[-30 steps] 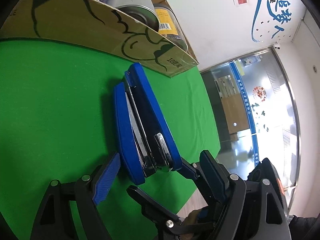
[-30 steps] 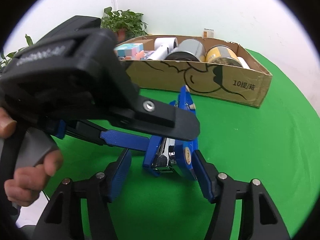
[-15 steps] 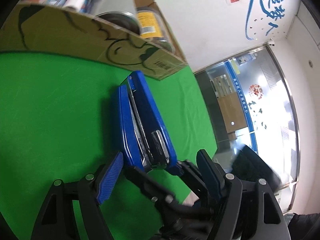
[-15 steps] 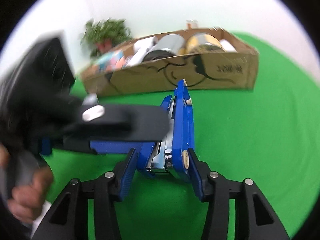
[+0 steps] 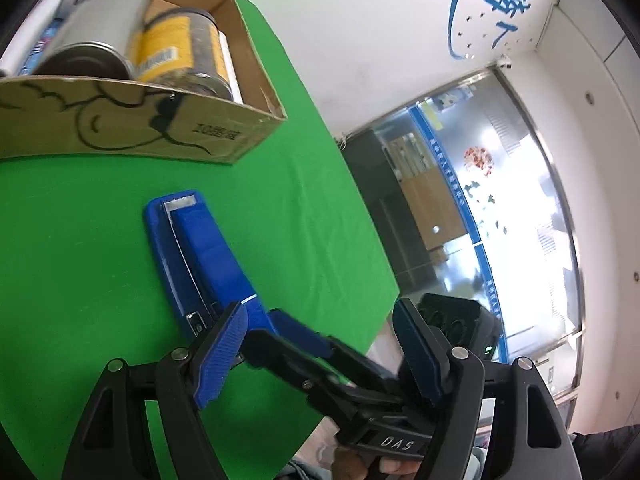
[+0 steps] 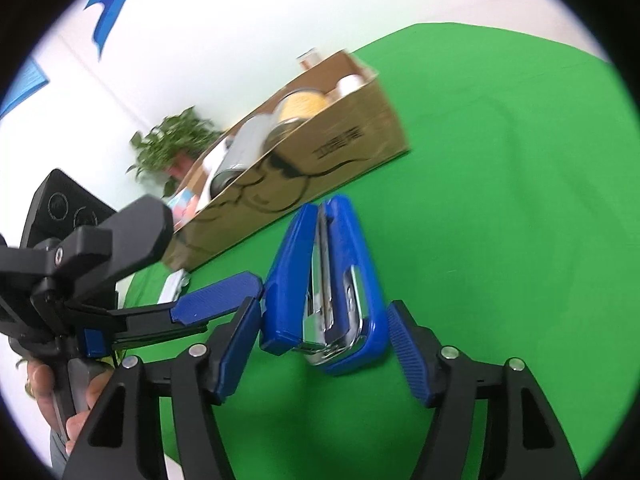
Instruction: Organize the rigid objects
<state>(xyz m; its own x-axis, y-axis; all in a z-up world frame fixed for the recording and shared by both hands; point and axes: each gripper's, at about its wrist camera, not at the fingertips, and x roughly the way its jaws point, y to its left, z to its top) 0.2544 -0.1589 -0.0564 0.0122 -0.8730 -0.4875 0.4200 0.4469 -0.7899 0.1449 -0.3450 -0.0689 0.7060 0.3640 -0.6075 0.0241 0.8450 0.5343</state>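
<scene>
A blue stapler (image 6: 332, 280) lies on the green cloth, its hinge end towards me; it also shows in the left wrist view (image 5: 196, 256). My right gripper (image 6: 324, 356) is open, its fingers on either side of the stapler's near end, close to it. My left gripper (image 5: 320, 352) is open and empty, just right of the stapler. One of its blue fingers (image 6: 216, 300) reaches in from the left in the right wrist view and touches the stapler's side. A cardboard box (image 5: 132, 128) stands behind the stapler and also shows in the right wrist view (image 6: 312, 156).
The box holds a silver can (image 5: 96, 28), a yellow-labelled jar (image 5: 180, 52) and other items. A small white object (image 6: 174, 288) lies by the box's left end. A potted plant (image 6: 176, 144) stands behind. The table edge (image 5: 360, 248) runs on the right.
Both cameras have swung and tilted. My left gripper has shifted right, off the stapler, so the stapler is now left of its fingers. My right gripper has stayed around the stapler's near end.
</scene>
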